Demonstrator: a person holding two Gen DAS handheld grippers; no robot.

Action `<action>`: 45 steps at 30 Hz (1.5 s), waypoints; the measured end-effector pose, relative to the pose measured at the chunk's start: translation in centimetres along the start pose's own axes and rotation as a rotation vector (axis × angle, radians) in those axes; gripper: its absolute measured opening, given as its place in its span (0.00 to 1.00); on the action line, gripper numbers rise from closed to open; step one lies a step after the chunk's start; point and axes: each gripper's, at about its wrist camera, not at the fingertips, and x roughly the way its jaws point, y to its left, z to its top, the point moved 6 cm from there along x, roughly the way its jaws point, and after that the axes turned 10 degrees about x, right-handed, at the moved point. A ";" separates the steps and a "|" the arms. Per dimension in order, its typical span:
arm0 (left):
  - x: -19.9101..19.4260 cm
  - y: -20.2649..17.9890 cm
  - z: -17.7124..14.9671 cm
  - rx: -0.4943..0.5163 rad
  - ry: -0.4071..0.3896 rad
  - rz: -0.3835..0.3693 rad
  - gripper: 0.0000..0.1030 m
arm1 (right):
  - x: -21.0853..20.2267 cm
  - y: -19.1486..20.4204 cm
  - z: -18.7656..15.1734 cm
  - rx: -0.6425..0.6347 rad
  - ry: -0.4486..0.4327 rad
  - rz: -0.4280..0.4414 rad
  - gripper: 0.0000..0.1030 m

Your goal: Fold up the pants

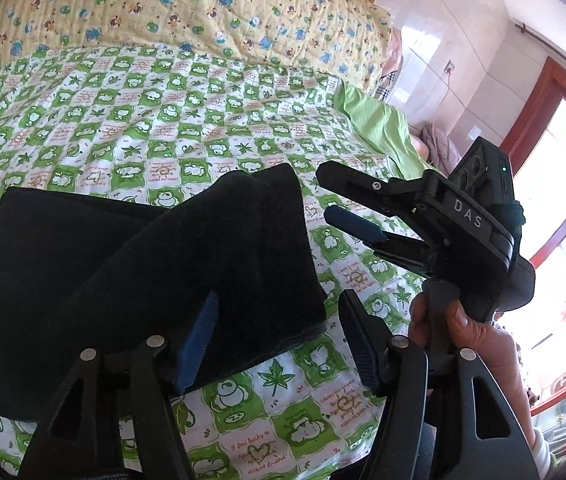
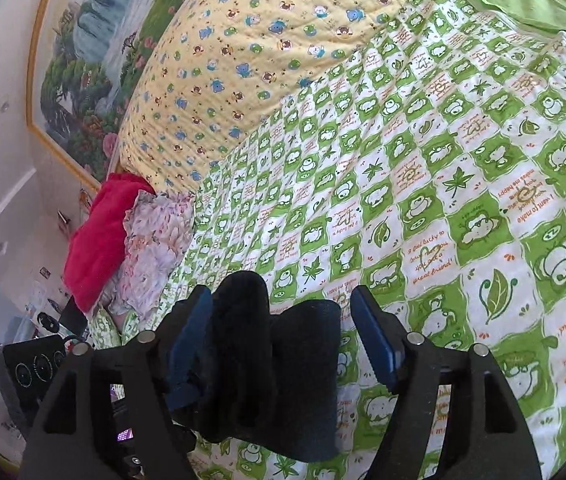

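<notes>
The black pants [image 1: 131, 272] lie folded into a thick bundle on the green-and-white checked bedspread [image 1: 155, 120]. My left gripper [image 1: 279, 320] is open, its left pad over the bundle's near right edge, gripping nothing. My right gripper [image 1: 325, 196] shows in the left wrist view, open, just right of the bundle's far corner. In the right wrist view the right gripper [image 2: 279, 320] is open, with the dark bundle [image 2: 267, 368] lying between and below its fingers, not clamped.
A yellow animal-print quilt [image 1: 203, 4] lies across the bed's far side. A red cloth [image 2: 99, 236] and a floral cloth [image 2: 155, 248] sit at the bed's edge. A green sheet [image 1: 379, 128] shows at the far right corner, with a window [image 1: 563, 200] beyond.
</notes>
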 end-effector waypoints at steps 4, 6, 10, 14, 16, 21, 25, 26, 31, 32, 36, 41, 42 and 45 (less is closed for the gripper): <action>-1.4 0.5 0.1 -0.021 -0.020 -0.001 0.65 | -1.0 0.8 -0.5 -0.013 -0.018 -0.012 0.82; -2.3 1.1 0.1 -0.040 -0.037 0.005 0.67 | -1.2 1.2 -0.7 -0.020 -0.021 -0.016 0.83; -3.7 2.6 0.0 -0.073 -0.060 0.033 0.68 | -1.3 1.9 -1.2 -0.035 -0.023 -0.041 0.86; -4.4 4.0 -0.2 -0.106 -0.065 0.056 0.68 | -1.1 2.8 -1.8 -0.067 -0.019 -0.070 0.86; -4.9 4.6 -0.4 -0.117 -0.071 0.071 0.68 | -0.9 3.3 -2.3 -0.086 -0.013 -0.083 0.88; -5.9 6.0 -0.9 -0.144 -0.084 0.102 0.70 | -0.8 4.4 -3.1 -0.139 -0.013 -0.117 0.92; -6.3 7.1 -1.3 -0.174 -0.090 0.119 0.71 | -0.7 5.1 -3.7 -0.166 -0.005 -0.128 0.93; -6.5 7.4 -1.4 -0.182 -0.092 0.123 0.71 | -0.6 5.2 -3.8 -0.169 -0.004 -0.130 0.93; -7.2 8.7 -1.8 -0.213 -0.101 0.137 0.72 | -0.4 5.6 -4.3 -0.176 0.000 -0.141 0.93; -7.4 9.0 -1.9 -0.220 -0.104 0.142 0.72 | -0.4 5.6 -4.4 -0.177 -0.002 -0.147 0.93; -7.9 10.2 -2.3 -0.251 -0.111 0.155 0.73 | -0.1 5.7 -4.9 -0.179 0.007 -0.164 0.94; -8.2 11.7 -3.0 -0.290 -0.115 0.169 0.73 | 0.2 5.3 -5.4 -0.167 0.013 -0.186 0.95; -8.3 12.0 -3.1 -0.297 -0.116 0.173 0.73 | 0.3 5.2 -5.5 -0.163 0.013 -0.191 0.95; -8.5 13.0 -3.4 -0.318 -0.119 0.179 0.73 | 0.5 4.9 -5.7 -0.149 0.017 -0.200 0.95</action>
